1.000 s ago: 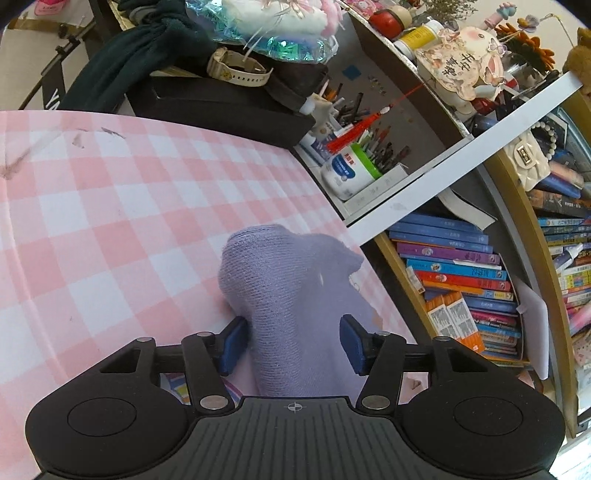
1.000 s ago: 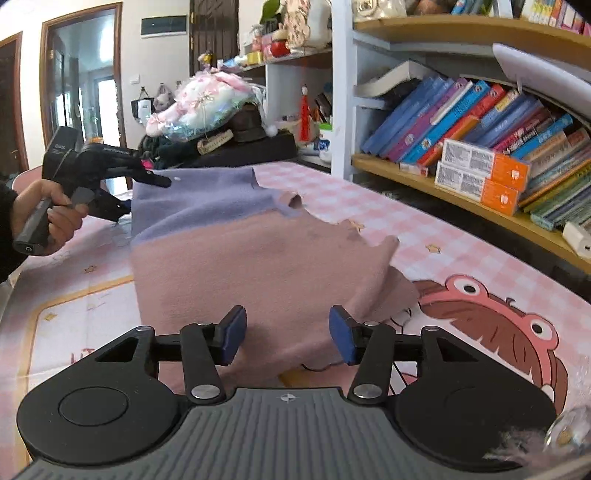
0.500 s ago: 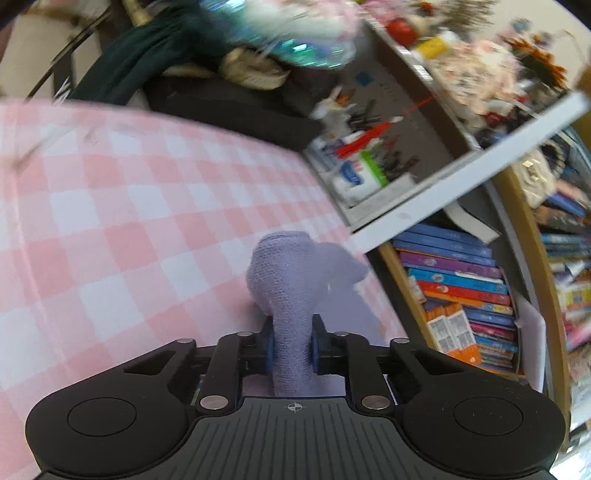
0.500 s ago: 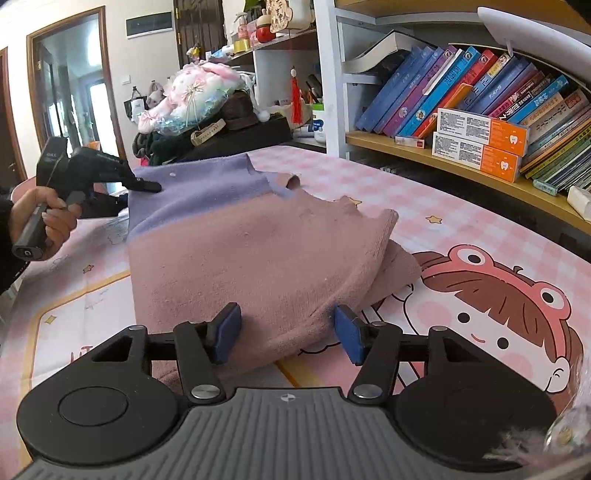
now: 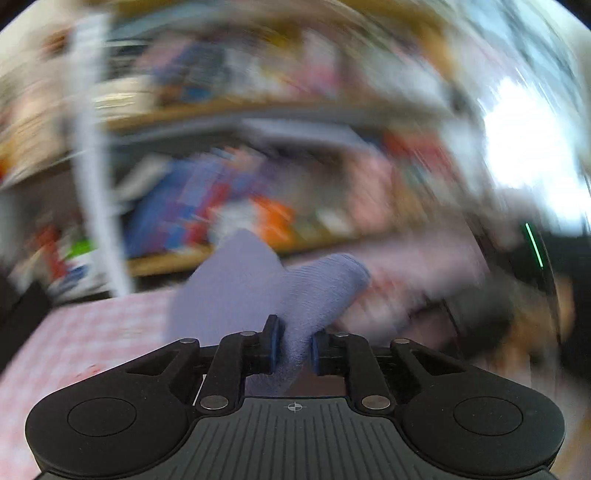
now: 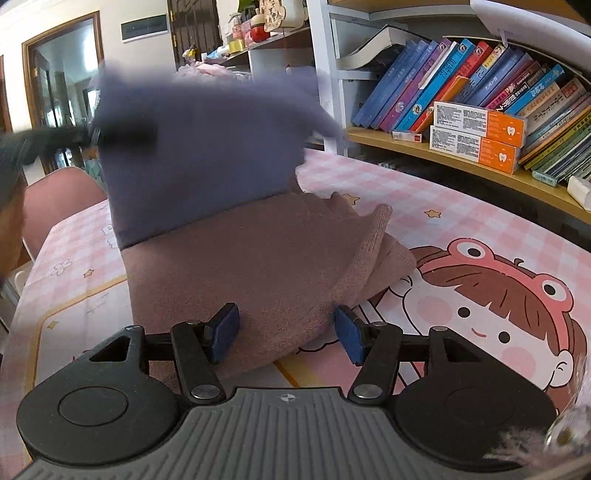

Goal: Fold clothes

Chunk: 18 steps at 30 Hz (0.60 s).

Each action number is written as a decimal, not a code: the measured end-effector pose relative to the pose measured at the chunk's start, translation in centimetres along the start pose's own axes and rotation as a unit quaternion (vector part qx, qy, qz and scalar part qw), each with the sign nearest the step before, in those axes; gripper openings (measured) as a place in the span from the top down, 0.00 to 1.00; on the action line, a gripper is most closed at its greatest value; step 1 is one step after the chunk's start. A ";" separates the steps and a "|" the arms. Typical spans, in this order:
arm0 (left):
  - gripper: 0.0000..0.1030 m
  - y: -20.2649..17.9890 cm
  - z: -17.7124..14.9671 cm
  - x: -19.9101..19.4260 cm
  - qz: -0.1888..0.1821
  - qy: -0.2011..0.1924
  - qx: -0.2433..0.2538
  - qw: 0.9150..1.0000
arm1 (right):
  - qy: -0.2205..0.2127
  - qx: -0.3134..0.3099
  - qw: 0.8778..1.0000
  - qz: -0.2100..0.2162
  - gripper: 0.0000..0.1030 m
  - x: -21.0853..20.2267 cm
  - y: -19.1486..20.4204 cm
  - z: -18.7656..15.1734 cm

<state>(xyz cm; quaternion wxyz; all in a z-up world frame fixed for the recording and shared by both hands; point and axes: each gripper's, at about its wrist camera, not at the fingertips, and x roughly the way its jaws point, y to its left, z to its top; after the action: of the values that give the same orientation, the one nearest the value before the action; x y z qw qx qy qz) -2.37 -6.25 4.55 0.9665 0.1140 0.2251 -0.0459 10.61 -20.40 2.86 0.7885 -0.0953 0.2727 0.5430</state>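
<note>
Left gripper [image 5: 294,345] jaws easing open yet pinching sweater [image 6: 236,266], purple end lifted upper left. Right gripper [image 6: 286,332] jaws open astride pink hem on surface [image 6: 461,206]. We risk slippage: loosening pinch.

Setting: a lived-in room of a home, likely a study or dining corner. Evidence: table [image 6: 461,206] under a pink checked cloth with a cartoon girl print [image 6: 491,295], curved wooden bookshelf [image 6: 461,162] packed with leaning children's books [image 6: 443,77] and orange boxes [image 6: 476,122]. Also a pink chair [image 6: 59,199], trinkets on a white shelf [image 6: 258,26], wood-framed doorway [image 6: 62,92] behind
</note>
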 end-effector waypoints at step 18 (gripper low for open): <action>0.55 -4.5 -2.5 1.2 0.022 0.030 0.123 0.992 | 0.007 0.042 0.999 0.019 0.45 0.1 -1.1 -0.2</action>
<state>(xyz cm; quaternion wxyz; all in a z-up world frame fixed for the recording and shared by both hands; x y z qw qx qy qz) -2.99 -10.11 0.97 0.9389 0.2378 0.2439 -0.0489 11.60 -20.85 2.46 0.7794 -0.0608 0.3024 0.5453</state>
